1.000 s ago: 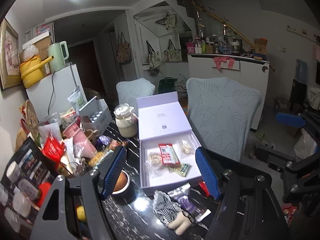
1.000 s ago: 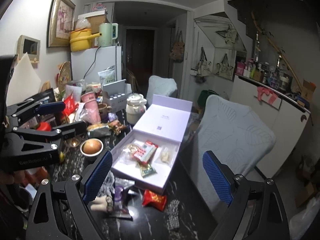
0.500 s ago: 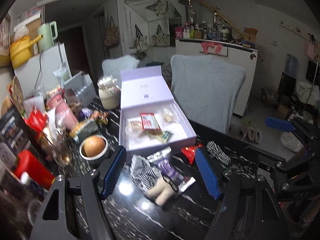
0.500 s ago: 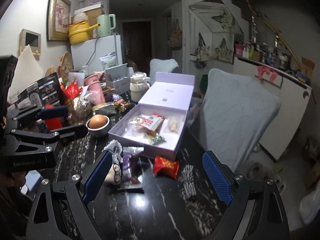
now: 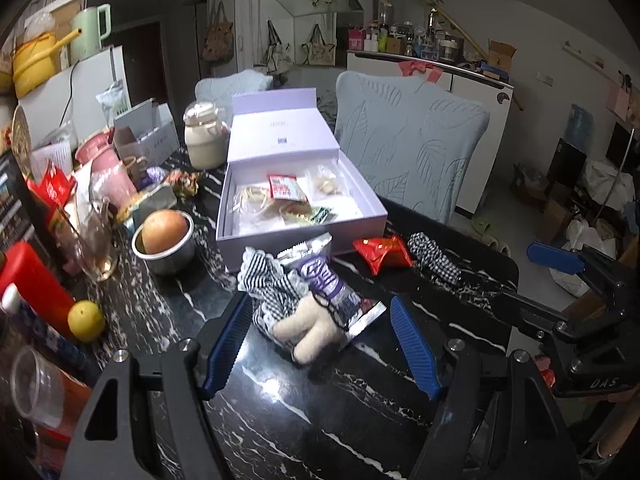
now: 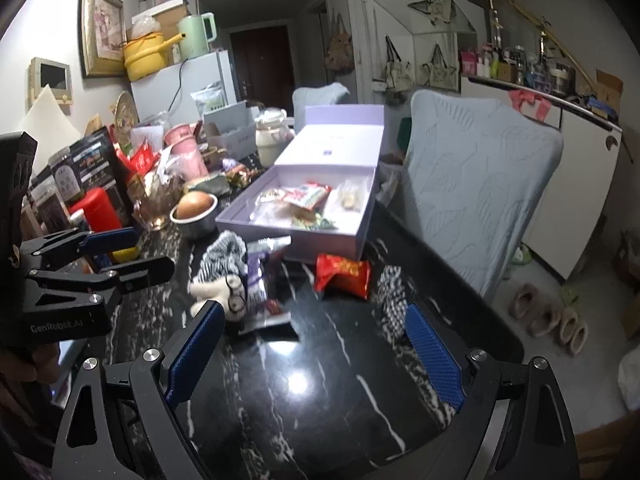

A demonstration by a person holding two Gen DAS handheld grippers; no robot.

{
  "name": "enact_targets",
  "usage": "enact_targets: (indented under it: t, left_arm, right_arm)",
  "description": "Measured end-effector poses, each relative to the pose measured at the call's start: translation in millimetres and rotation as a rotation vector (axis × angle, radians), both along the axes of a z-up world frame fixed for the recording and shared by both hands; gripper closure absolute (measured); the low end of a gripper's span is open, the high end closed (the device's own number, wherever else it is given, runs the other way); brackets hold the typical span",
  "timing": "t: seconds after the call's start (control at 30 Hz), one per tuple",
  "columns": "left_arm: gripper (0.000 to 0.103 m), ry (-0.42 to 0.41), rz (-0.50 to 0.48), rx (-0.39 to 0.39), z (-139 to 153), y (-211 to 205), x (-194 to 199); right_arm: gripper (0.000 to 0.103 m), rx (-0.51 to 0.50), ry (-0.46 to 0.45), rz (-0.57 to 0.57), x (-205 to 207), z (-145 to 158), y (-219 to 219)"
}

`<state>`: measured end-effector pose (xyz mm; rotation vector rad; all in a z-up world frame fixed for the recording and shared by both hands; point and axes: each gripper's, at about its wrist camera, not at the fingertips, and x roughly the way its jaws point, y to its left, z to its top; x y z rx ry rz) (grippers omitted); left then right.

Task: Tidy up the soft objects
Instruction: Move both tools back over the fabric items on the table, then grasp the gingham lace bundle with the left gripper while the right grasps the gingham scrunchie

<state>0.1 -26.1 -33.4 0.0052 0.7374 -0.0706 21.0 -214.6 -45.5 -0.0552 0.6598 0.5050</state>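
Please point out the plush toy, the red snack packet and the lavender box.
plush toy (image 5: 310, 330), left wrist view, on its cream body.
red snack packet (image 5: 382, 254), left wrist view, on the packet's middle.
lavender box (image 6: 320, 242), right wrist view, on its front wall.

Black marble-patterned table (image 5: 360, 412) bearing clutter along its left side. A metal bowl (image 5: 170, 254) holds a round brown fruit (image 5: 165, 229); a yellow lemon (image 5: 85, 321) lies near a red container (image 5: 30, 284). A cream lidded jar (image 5: 203, 140) stands behind, just beside the raised lid of a box. A pink cup (image 5: 112, 176) stands among packets. A chair with a pale leaf-patterned cover (image 5: 412, 156) stands at the table's far side. On a white fridge (image 6: 188, 88) sit a green kettle (image 6: 196, 36) and a yellow pot (image 6: 144, 56). A framed picture (image 6: 102, 34) hangs on the wall. Slippers (image 6: 548, 312) lie on the floor.
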Motion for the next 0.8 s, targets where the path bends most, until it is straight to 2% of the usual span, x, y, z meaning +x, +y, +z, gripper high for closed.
enact_targets:
  t: [0.4, 0.63, 0.8]
  left_arm:
    - [0.032, 0.103, 0.048, -0.116, -49, 14, 14]
    - [0.032, 0.124, 0.106, -0.174, -63, 24, 31]
    - [0.032, 0.140, 0.120, -0.165, -70, 22, 49]
  right_arm:
    - [0.010, -0.005, 0.108, -0.004, 9, -43, 3]
    - [0.010, -0.003, 0.168, -0.031, 25, -66, -2]
    - [0.010, -0.013, 0.185, -0.055, 35, -74, -4]
